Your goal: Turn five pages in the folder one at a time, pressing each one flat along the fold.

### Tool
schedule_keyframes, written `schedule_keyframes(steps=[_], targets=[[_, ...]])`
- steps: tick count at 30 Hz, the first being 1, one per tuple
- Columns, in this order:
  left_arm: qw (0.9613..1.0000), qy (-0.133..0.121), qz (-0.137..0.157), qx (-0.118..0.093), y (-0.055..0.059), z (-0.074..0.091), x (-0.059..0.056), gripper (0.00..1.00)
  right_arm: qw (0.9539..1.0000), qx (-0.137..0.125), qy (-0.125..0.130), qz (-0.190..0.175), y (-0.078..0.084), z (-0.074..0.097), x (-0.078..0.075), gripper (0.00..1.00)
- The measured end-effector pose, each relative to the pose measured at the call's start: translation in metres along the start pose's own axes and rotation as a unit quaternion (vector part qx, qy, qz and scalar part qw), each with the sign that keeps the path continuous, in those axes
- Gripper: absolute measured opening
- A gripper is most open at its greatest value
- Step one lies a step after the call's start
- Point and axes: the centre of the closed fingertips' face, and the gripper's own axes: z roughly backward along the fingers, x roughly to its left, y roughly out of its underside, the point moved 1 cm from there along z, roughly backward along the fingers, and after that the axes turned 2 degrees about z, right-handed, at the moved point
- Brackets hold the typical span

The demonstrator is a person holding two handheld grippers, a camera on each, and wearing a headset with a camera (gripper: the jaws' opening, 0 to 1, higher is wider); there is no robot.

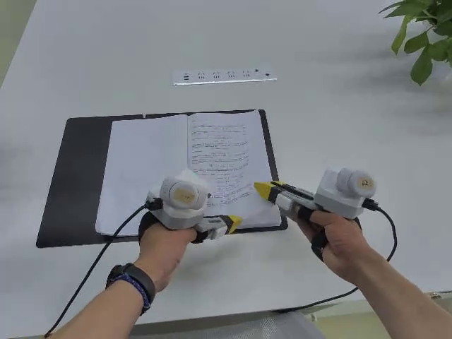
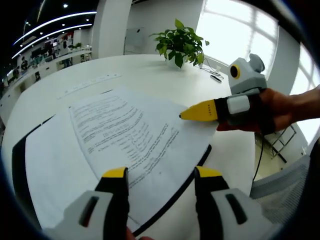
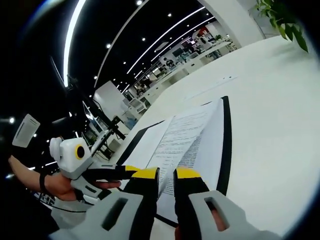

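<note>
From the head view, the folder [image 1: 78, 183] lies open on the table [image 1: 332, 113] just ahead of me. My right gripper [image 1: 263, 188] sits at the printed page [image 1: 227, 152]'s near right corner, angled in low from the right, and could snag two sheets there. In the left gripper view, my left gripper [image 2: 160, 173] is spread wide and empty over the page's near edge. In the right gripper view, the jaws are almost closed; I cannot tell whether they pinch paper.

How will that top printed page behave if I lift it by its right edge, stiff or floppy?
Probably floppy: the printed page looks like one thin sheet lying flat in the folder. It is likely very light, so it should lift easily but could slide sideways. Pinched hard by the right tongs, it might crease.
</note>
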Motion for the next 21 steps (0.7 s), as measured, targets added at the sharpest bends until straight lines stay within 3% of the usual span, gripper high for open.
schedule_keyframes(steps=[6,10,21], targets=[[0.9994,-0.030,0.004,-0.014,-0.005,0.026,0.010,0.57,0.9998,-0.014,-0.009,-0.006,-0.006,-0.001,0.011,0.00],[0.9989,-0.043,-0.006,-0.019,-0.006,0.044,0.017,0.59,0.9996,-0.021,-0.014,-0.010,-0.008,-0.006,0.018,0.00],[0.9958,-0.075,0.012,-0.051,-0.008,0.081,0.040,0.61,0.9989,-0.037,-0.027,-0.009,-0.023,-0.016,0.041,0.00]])
